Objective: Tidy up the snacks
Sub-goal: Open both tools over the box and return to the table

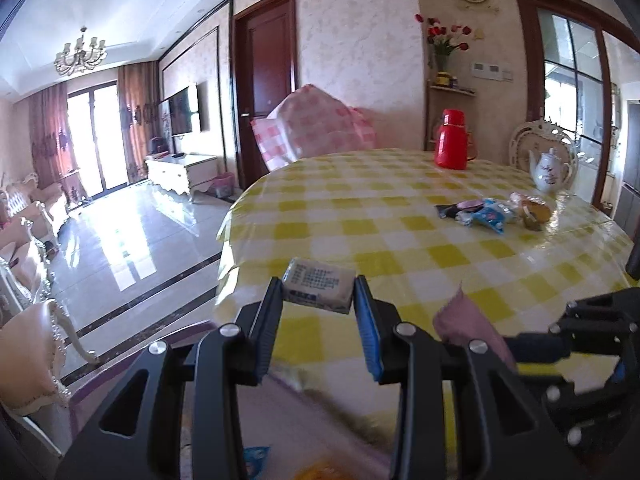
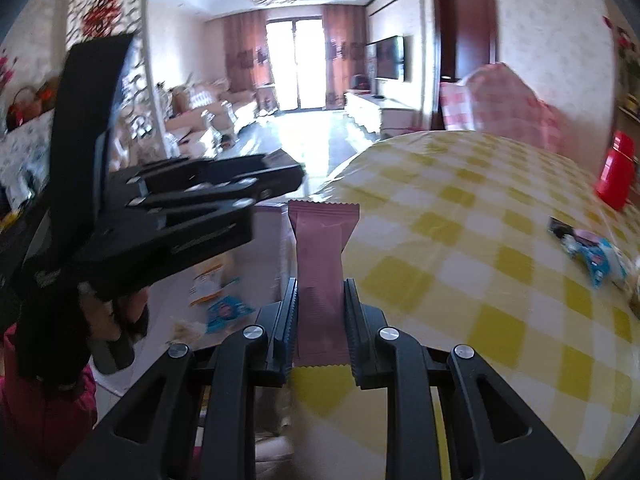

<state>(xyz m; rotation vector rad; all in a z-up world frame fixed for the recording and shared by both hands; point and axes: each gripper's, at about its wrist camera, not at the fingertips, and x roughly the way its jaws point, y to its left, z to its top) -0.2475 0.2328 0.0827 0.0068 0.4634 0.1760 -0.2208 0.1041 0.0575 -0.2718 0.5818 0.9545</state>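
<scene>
1. Where the checked table (image 1: 400, 216) curves to its near edge, open floor (image 1: 132, 248) to the left; snack pile (image 1: 492, 210) far across the cloth.
2. Left gripper (image 1: 318, 300): nearly closed, clamping white packet (image 1: 318, 286) at the edge.
3. Right gripper (image 2: 320, 300): nearly closed, pinching pink wrapper (image 2: 322, 252) upright over the edge.

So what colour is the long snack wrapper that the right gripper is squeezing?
Dusty pink. The long crimped-edge snack wrapper shows best in the right wrist view.

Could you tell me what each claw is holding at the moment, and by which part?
The left claw grips a small white snack packet across its two short ends. The right claw pinches a pink wrapper by its lower half, leaving the crimped top free.
</scene>
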